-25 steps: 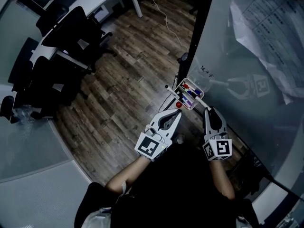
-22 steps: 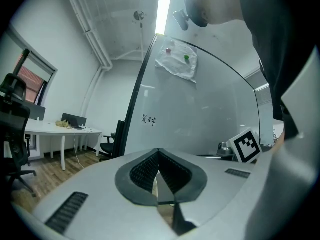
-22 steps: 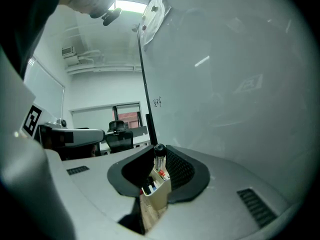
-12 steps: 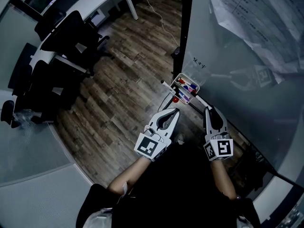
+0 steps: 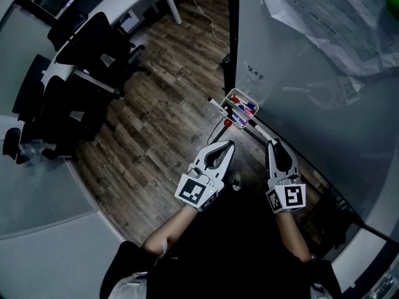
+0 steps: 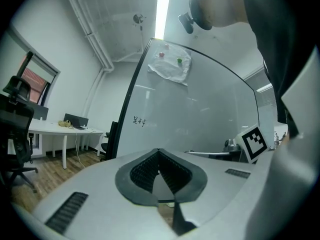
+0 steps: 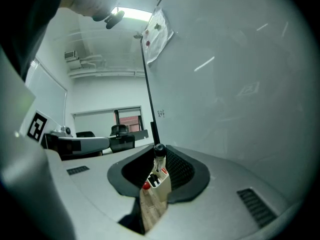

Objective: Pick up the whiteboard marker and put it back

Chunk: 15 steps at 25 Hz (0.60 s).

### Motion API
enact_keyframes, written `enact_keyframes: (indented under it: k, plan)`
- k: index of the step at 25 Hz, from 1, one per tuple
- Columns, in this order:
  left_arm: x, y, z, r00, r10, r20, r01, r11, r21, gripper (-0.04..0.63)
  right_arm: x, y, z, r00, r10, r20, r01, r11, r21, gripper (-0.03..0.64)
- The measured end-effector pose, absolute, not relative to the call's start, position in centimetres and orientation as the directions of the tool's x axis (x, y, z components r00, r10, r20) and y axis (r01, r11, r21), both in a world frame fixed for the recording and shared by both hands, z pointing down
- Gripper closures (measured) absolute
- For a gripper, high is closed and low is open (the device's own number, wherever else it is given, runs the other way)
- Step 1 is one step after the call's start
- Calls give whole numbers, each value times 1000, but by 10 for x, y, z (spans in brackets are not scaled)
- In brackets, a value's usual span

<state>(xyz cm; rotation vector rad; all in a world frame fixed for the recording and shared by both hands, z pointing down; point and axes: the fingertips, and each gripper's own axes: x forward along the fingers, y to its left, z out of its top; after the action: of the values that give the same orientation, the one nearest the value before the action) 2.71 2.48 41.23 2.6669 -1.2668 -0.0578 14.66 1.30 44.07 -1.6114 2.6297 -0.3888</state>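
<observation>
pinching the whiteboard marker [image 7: 158,161] at its very tips, the right gripper [image 7: 159,156] has its jaws closed on the white barrel. the marker stands upright, its black cap just above the pads. beyond and below it in the right gripper view sits the marker holder [image 7: 162,193], a small pale box with red and dark markers in it.

in the head view the right gripper [image 5: 272,143] points at that holder [image 5: 247,99] but is clear of it. the box hangs low on the whiteboard [image 5: 312,92], near the board's dark edge, and holds purple, red and blue markers. a small red round thing [image 5: 228,123] sits just below the box; what it is cannot be told.

the left gripper [image 5: 231,144] is held beside the right one, well apart from the holder. in the left gripper view its jaws [image 6: 159,151] meet at the tips with nothing between them.

sheets of paper [image 5: 330,23] hang high on the whiteboard. black office chairs [image 5: 93,42] stand on the wooden floor [image 5: 162,104] to the left.
</observation>
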Motion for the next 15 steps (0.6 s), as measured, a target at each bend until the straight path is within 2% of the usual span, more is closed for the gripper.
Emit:
enact_keyframes:
  k: [15]
  plan:
    - [30, 41, 416, 643, -763, 70, -760, -623, 186, 588, 151, 36, 428, -450, -890, 74, -873, 421, -245, 534]
